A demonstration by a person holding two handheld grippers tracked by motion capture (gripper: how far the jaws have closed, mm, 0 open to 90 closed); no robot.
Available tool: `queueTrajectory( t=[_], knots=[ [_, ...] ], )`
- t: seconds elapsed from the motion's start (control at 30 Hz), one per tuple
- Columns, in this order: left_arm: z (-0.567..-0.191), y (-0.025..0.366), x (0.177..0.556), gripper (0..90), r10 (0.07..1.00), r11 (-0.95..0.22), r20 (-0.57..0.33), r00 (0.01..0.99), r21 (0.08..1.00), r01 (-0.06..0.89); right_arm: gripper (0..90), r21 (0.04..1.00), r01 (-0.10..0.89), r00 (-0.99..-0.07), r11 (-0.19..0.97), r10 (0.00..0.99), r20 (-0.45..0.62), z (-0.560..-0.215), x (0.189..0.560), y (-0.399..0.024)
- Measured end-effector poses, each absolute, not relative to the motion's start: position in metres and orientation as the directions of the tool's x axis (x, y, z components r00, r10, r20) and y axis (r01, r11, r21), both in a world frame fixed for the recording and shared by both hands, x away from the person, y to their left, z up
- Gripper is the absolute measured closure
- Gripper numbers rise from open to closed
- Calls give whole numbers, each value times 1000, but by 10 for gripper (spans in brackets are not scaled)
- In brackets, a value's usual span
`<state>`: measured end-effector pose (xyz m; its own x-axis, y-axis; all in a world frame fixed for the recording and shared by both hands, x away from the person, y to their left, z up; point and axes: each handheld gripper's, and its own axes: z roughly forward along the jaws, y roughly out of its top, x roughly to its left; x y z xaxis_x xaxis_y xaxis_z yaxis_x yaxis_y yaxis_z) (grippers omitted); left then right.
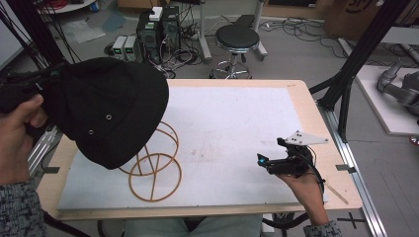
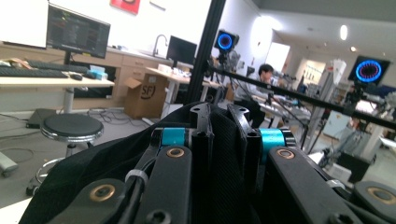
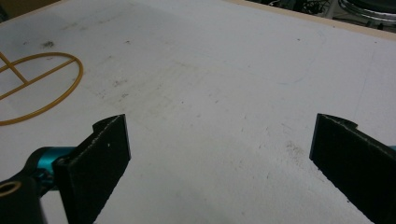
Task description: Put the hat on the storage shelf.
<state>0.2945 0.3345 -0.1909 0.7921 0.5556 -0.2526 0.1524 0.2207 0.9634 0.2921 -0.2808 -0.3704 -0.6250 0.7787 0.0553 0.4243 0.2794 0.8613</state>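
A black cap hangs in the air over the table's left side, tilted, partly covering a round wooden hat stand made of thin rings. My left gripper is shut on the cap's black fabric, which is bunched between the jaws. A hand holds that gripper at the left edge, mostly hidden behind the cap. My right gripper rests low over the white mat at the front right. Its pads stand wide apart with nothing between them. The stand's base ring lies off to its left.
The mat lies on a wooden table. Beyond the far edge stand a black stool and computer boxes with cables. A black frame post rises at the right of the table.
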Motion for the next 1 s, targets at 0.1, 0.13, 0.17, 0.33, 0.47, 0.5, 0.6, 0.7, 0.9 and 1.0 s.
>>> queueTrajectory(
  t=[0.1,0.13,0.17,0.33,0.47,0.5,0.6,0.7,0.9,1.0],
  knots=[
    [-192,328,294,800,551,192,-246,798,967,166,47,860,427,-624,278,780,58,-370,292,-280],
    [-193,326,294,800,549,181,-241,800,969,168,47,860,427,-624,278,780,58,-370,292,-280],
    [-193,323,294,800,546,174,-239,803,970,171,47,861,427,-623,278,780,57,-370,292,-280],
    [-197,313,292,800,530,149,-233,816,972,180,47,862,425,-623,277,780,57,-370,292,-280],
    [-200,305,290,800,512,125,-229,828,973,193,47,863,420,-627,282,777,52,-370,292,-280],
    [-201,303,290,800,508,119,-227,831,974,194,47,863,421,-627,280,777,53,-370,293,-280],
    [-202,297,289,800,505,98,-222,834,975,200,47,861,422,-627,282,778,53,-370,293,-280],
    [-203,292,288,800,497,87,-220,840,975,204,47,860,427,-628,281,776,58,-370,293,-278],
    [-207,282,283,799,492,53,-204,847,977,205,47,862,418,-633,285,772,51,-369,295,-277],
    [-209,277,280,797,487,26,-185,853,980,197,47,862,416,-636,288,770,50,-370,296,-276]
  ],
)
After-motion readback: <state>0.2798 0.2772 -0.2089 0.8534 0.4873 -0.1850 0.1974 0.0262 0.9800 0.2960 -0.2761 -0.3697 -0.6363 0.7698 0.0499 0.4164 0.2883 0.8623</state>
